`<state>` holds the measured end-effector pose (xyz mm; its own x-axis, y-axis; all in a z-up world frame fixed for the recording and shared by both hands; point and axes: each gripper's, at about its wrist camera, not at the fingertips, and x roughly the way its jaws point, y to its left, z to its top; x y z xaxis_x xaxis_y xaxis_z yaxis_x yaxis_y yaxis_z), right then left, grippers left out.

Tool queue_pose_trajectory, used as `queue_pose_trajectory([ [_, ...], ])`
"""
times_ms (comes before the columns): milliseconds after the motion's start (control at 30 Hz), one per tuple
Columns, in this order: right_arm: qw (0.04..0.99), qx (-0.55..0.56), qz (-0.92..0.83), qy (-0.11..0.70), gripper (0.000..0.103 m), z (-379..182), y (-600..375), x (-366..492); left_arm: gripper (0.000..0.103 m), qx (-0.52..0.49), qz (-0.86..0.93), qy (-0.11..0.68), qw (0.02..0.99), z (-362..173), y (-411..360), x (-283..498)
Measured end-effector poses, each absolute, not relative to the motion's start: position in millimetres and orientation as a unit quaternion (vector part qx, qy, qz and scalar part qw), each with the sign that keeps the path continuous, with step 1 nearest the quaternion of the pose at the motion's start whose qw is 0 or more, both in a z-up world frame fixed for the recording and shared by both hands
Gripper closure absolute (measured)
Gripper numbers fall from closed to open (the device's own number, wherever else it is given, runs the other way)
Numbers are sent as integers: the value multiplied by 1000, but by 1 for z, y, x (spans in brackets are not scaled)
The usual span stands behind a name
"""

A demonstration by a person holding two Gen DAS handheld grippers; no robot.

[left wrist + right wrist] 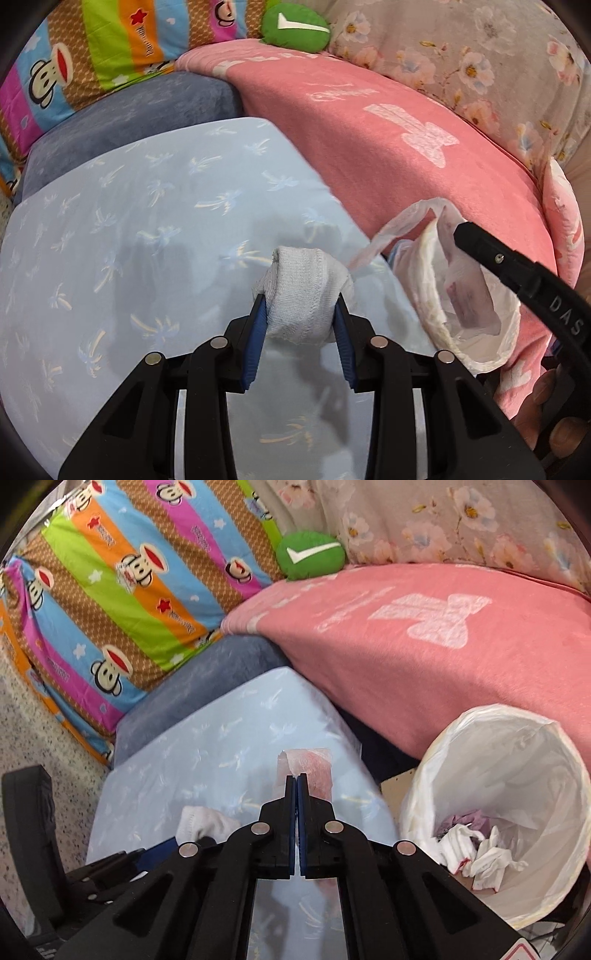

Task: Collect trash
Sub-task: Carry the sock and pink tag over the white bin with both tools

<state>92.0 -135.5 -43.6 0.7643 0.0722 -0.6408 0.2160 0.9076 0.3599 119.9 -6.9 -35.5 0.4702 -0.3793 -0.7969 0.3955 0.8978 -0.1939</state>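
Note:
My left gripper [301, 301] is shut on a balled white sock [304, 291] and holds it above the pale blue palm-print cloth [155, 236]. The sock also shows at the lower left of the right wrist view [201, 821]. My right gripper [296, 777] is shut on a thin pink-and-white wrapper [312, 766] above the same cloth [207, 753]. A bin lined with a white bag [546, 775] stands to the right and holds crumpled tissues [476, 853]. In the left wrist view the bag [476, 306] is at the right, with the right gripper's black finger [491, 254] over its rim.
A pink blanket [388, 147] lies behind the bin. A grey-blue cushion [192, 694], a striped monkey-print pillow [122, 602], a green check-mark plush [310, 555] and a floral quilt [461, 520] are at the back. Speckled floor [33, 746] is at the left.

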Motion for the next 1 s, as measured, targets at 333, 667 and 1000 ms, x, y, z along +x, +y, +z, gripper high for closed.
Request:
queue_pose_trajectory([
  [333,920,241,-87,298,100,-7,-191,51,69,39,-283,438,853,-12,-71,102],
  [667,912,266,-140,279,100,-5,-254,11,68,73,-337,432,833,-9,-135,87],
  [1000,902,281,-167,282,100,-17,-296,-7,56,88,-355,436,822,-14,-168,76],
])
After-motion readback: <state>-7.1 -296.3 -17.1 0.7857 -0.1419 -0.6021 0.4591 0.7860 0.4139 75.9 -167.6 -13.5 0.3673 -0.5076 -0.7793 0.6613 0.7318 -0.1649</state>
